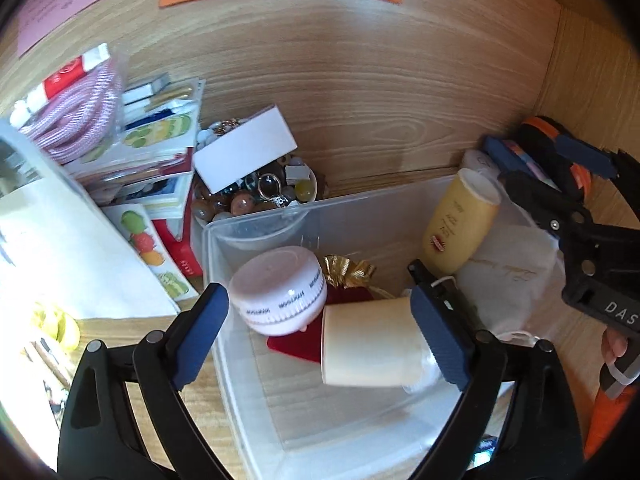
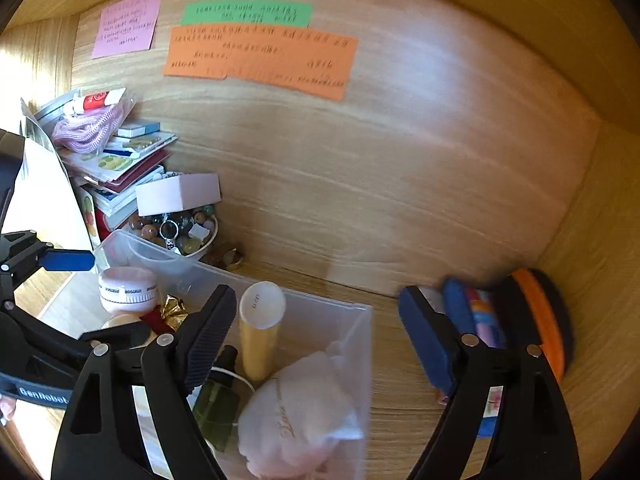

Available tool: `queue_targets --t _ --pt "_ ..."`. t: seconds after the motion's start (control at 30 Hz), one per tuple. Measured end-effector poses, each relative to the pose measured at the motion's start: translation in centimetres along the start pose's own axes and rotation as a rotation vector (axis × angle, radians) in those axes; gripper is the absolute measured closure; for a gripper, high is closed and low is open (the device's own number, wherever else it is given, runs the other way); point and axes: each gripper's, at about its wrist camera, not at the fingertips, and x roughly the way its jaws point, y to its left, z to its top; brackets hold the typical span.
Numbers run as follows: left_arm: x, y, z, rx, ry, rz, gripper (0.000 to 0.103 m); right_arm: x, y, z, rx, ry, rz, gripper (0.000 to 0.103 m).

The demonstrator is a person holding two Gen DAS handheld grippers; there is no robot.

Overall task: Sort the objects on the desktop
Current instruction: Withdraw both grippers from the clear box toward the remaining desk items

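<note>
A clear plastic bin point(image 1: 256, 220) sits on the wooden desk. Inside lie a pink round jar point(image 1: 280, 292), a cream cylinder point(image 1: 368, 344) on its side, a yellow bottle point(image 1: 460, 228), a white pouch point(image 1: 508, 276) and a red and gold bag point(image 1: 348, 272). My left gripper point(image 1: 320, 336) is open. Its left finger hangs outside the bin wall and its right finger stands by the cylinder's end without gripping it. My right gripper point(image 2: 320, 336) is open above the bin's right corner, over the yellow bottle point(image 2: 260, 332) and white pouch point(image 2: 300, 412), with nothing pressed between its pads.
A bowl of beads and rings point(image 1: 256, 192) with a white box point(image 1: 244, 156) on it stands behind the bin. Books, sticker sheets and a pink cord point(image 1: 76, 124) pile up at left. An orange and black object point(image 2: 536, 320) leans at right. Paper notes point(image 2: 260, 60) hang on the back wall.
</note>
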Motion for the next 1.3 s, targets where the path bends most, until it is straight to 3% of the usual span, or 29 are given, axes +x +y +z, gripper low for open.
queue_targets --t 0.37,0.6,0.77,0.93,1.3 --pt "-6.0 0.8 -2.6 -0.048 -0.063 0.008 0.005 -5.6 -0.1 -2.8 -0.054 -0.032 -0.064 0.016" --pt "-7.8 0.6 -4.9 -0.052 -0.067 0.022 0.004 -8.4 1.1 -4.8 -0.078 -0.042 -0.046 0.012" --pt "-9.7 0.2 -7.8 -0.034 -0.076 0.041 0.004 -9.5 2.4 -6.4 -0.066 -0.021 -0.001 0.011" --pt "-10.4 -0.1 -10.4 -0.053 -0.053 -0.03 0.004 -9.5 3.8 -8.3 -0.057 0.037 0.031 0.011" --pt "-7.6 -0.3 -14.8 -0.086 0.037 -0.011 0.004 -7.7 4.7 -14.3 0.075 0.217 0.279 0.014"
